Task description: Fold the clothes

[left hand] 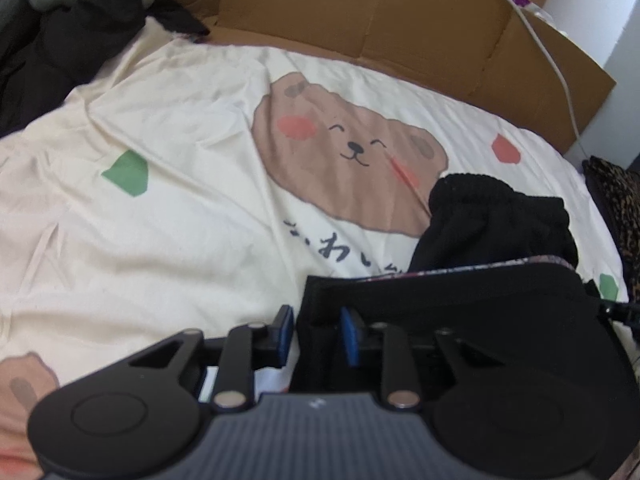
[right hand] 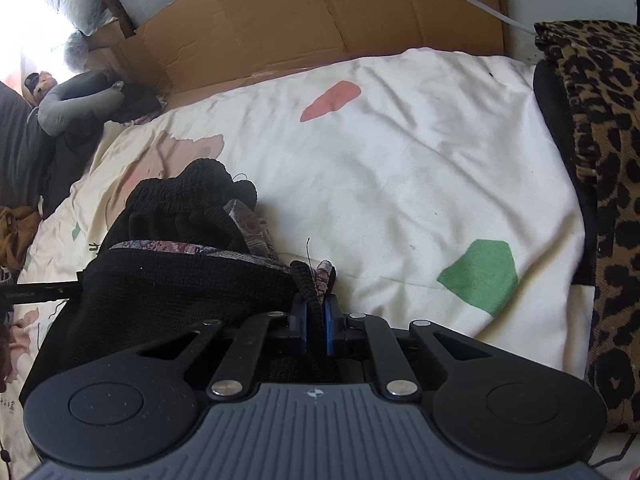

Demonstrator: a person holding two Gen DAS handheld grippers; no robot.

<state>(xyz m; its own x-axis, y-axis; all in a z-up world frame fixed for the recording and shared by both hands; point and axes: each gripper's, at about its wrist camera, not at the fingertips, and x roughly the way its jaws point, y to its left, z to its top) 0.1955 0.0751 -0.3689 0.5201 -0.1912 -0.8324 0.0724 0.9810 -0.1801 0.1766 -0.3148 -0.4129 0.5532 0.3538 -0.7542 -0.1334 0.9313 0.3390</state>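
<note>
Black knit fabric, a garment point(right hand: 168, 292) with a patterned woven band along one edge, lies bunched on a bed covered by a cream quilt point(right hand: 400, 168). The quilt carries a printed bear face point(left hand: 348, 152), a line of dark script below it, and green and coral patches.

Right gripper point(right hand: 316, 320): jaws clamped together on a thin fold of the garment edge. The blue pads point(right hand: 330, 320) press both sides of the cloth, and a tuft of knit and patterned band stands up just beyond them at 12 o'clock. The rest of the garment spreads from the jaws toward 9 and 10 o'clock.

Left gripper point(left hand: 316, 332): jaws partly apart. A thick fold of the same garment point(left hand: 500, 216) sits between them and drapes over the right-hand finger toward 3 o'clock. Whether both pads press on the cloth cannot be told, since the fabric hides the contact.

Surroundings: flattened cardboard point(left hand: 380, 12) stands along the far side of the bed at 12 o'clock. A leopard-print cloth point(right hand: 600, 184) lies at 3 o'clock in the right wrist view, touching the quilt edge. Dark and grey clothing point(left hand: 72, 28) is heaped at 10 o'clock in the left wrist view.
</note>
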